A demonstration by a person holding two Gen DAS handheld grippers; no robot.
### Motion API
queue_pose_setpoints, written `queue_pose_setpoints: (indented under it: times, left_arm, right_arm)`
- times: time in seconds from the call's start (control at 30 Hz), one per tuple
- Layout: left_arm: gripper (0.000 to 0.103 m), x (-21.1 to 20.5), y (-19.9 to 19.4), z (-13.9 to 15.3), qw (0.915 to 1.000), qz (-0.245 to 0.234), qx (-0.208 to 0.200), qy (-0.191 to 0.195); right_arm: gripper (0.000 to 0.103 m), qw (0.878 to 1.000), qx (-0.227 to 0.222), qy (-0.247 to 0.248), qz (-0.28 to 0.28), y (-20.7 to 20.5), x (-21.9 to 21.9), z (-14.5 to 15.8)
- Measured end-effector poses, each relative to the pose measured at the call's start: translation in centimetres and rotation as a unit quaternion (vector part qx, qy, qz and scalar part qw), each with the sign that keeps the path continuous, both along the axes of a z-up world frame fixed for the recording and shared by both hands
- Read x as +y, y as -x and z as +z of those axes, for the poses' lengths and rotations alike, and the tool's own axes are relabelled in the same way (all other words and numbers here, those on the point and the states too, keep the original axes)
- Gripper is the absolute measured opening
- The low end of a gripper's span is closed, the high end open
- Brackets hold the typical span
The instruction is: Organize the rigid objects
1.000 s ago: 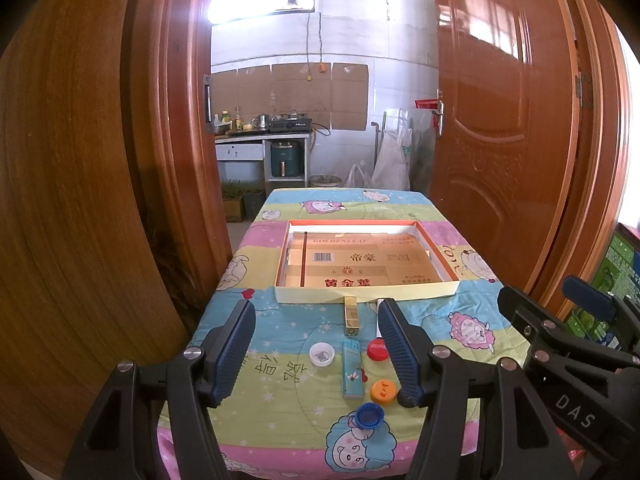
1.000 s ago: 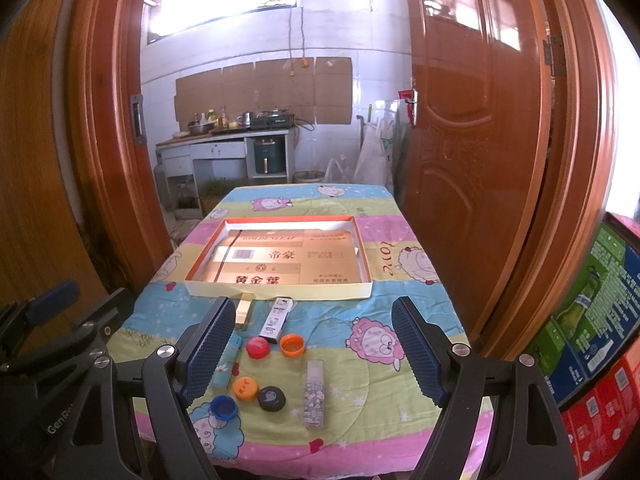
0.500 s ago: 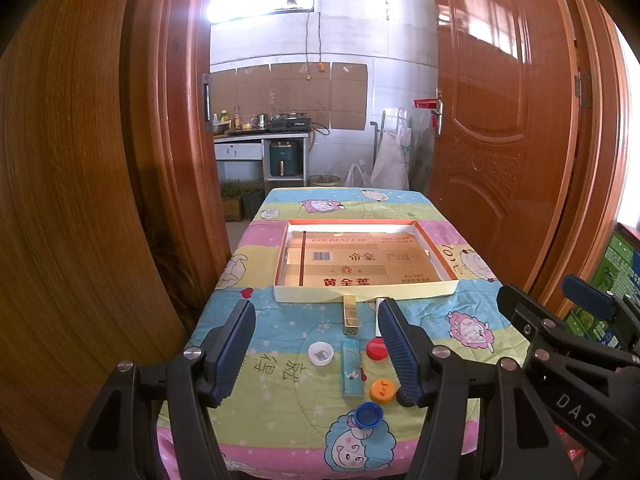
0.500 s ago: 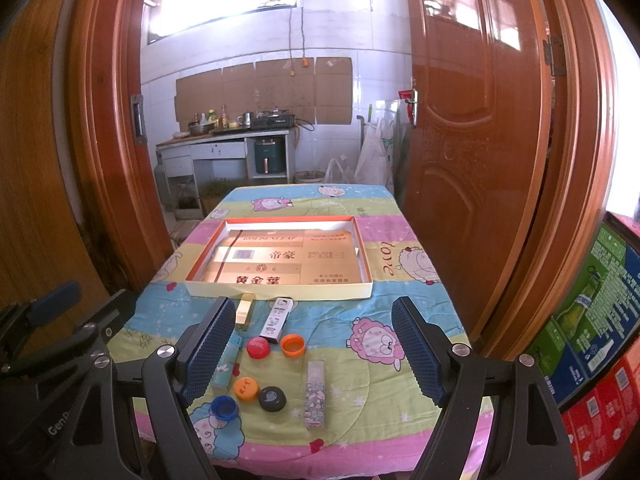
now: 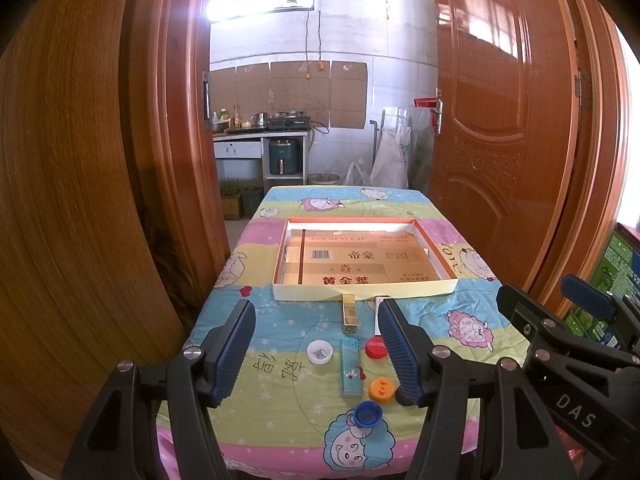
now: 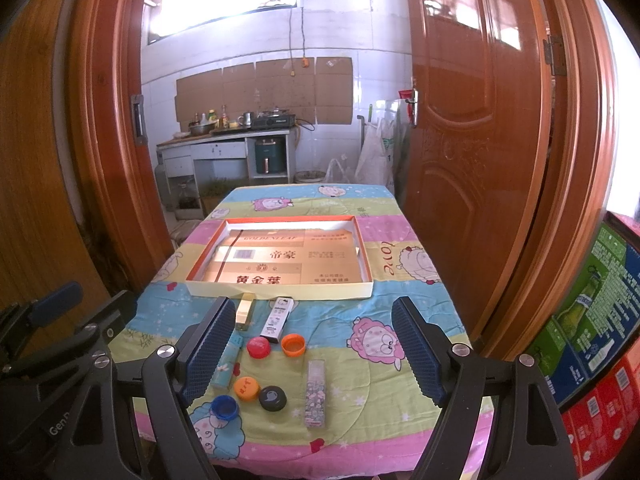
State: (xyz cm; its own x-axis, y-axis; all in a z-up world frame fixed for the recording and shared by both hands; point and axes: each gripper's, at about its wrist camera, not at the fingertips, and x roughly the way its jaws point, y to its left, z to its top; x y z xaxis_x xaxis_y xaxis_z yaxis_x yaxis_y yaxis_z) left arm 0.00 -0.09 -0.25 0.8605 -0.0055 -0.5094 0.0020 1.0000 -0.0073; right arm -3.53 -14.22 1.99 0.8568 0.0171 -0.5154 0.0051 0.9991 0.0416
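Observation:
A shallow cardboard tray (image 5: 364, 291) (image 6: 280, 292) lies in the middle of the cloth-covered table. In front of it lie small things: a gold lighter (image 5: 349, 314) (image 6: 245, 310), a turquoise lighter (image 5: 351, 366) (image 6: 226, 362), a white lighter (image 6: 277, 319), a patterned lighter (image 6: 315, 393), and several bottle caps: white (image 5: 319, 352), red (image 5: 376, 347) (image 6: 258, 347), orange (image 5: 381, 389) (image 6: 245, 388), blue (image 5: 367, 414) (image 6: 224, 406), open orange (image 6: 293, 344), black (image 6: 272, 398). My left gripper (image 5: 316, 354) and right gripper (image 6: 310, 356) hover open before the table's near edge, holding nothing.
Wooden doors flank the table on both sides (image 5: 500, 120) (image 6: 100, 140). Stacked printed boxes (image 6: 592, 320) stand at the right. A kitchen counter with a stove (image 5: 260, 128) lies beyond the table. The right gripper's body (image 5: 568, 360) shows in the left wrist view.

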Motion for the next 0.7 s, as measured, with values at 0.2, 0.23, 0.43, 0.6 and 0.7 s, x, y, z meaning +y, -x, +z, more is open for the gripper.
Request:
queue_pose_setpoints:
  times: [0.2,0.23,0.43,0.6,0.7]
  left_arm:
    - [0.064,0.0,0.0,0.0,1.0,-0.001,0.001,0.0]
    - [0.064,0.0,0.0,0.0,1.0,0.0,0.001,0.001]
    - [0.064,-0.4,0.1,-0.6,1.0,-0.001,0.004,0.001]
    - [0.064,-0.5,0.1,-0.9,1.0,-0.002,0.008,0.002]
    - [0.064,-0.5,-0.1,-1.0,0.9999,-0.003,0.013,0.002]
  right_arm:
    - [0.082,1.0,0.0,0.0,0.0,0.0,0.0,0.0]
    - [0.081,1.0,0.0,0.0,0.0,0.0,-0.1,0.0]
    - [0.082,1.0,0.001,0.0,0.0,-0.2,0.1,-0.1]
    - [0.082,1.0,0.001,0.0,-0.002,-0.4,0.3,0.0]
    - [0.081,1.0,0.003,-0.002,-0.002,-0.5,0.1,-0.6]
